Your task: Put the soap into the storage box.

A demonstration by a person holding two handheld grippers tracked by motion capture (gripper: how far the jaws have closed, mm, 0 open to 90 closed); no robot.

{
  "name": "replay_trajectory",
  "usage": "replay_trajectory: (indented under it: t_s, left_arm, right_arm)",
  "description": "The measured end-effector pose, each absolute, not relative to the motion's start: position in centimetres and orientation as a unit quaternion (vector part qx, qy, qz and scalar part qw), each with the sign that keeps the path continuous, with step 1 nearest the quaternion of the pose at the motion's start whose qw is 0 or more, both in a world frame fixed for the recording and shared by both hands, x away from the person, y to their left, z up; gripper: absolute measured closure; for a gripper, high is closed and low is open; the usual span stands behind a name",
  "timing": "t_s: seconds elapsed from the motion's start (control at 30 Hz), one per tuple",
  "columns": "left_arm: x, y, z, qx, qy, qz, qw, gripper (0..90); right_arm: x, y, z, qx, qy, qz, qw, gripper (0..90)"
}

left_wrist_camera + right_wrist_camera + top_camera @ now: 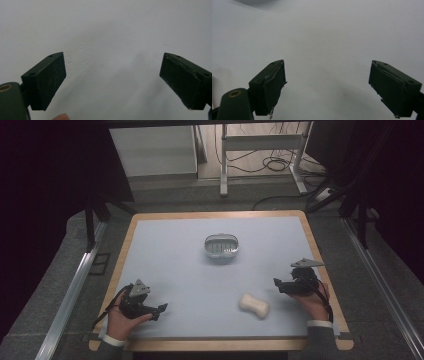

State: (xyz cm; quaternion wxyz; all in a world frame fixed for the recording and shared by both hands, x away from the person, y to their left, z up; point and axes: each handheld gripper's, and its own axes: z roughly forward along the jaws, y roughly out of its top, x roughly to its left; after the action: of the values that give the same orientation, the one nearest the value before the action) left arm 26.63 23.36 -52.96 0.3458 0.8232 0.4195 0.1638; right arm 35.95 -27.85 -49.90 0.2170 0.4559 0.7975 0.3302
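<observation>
A white, bone-shaped bar of soap (254, 305) lies on the pale blue mat (190, 270) at the front right. A small oval metal dish (221, 246) with a slatted bottom stands near the mat's middle, toward the back. At the front left, a hand holds my left gripper (160, 311), which points right and is open over bare mat. In the left gripper view, that gripper (112, 72) has its jaws wide apart and nothing between them. My right gripper (278, 286) sits just right of the soap and points left. It (327, 77) is open and empty.
The mat covers a wooden-edged table (215, 215). Grey floor and metal rails (70, 295) run along both sides. A white desk frame (260, 155) with loose cables stands beyond the far edge.
</observation>
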Motion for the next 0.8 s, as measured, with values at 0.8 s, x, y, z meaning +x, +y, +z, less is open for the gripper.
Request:
replay_trajectory:
  t_s: [0.8]
  left_arm:
    - [26.6,23.7,-52.7,0.822,0.418,0.165,0.351,7.1]
  right_arm:
    - [35.5,-27.3,-49.0,0.449,0.798,0.338,0.216,17.7]
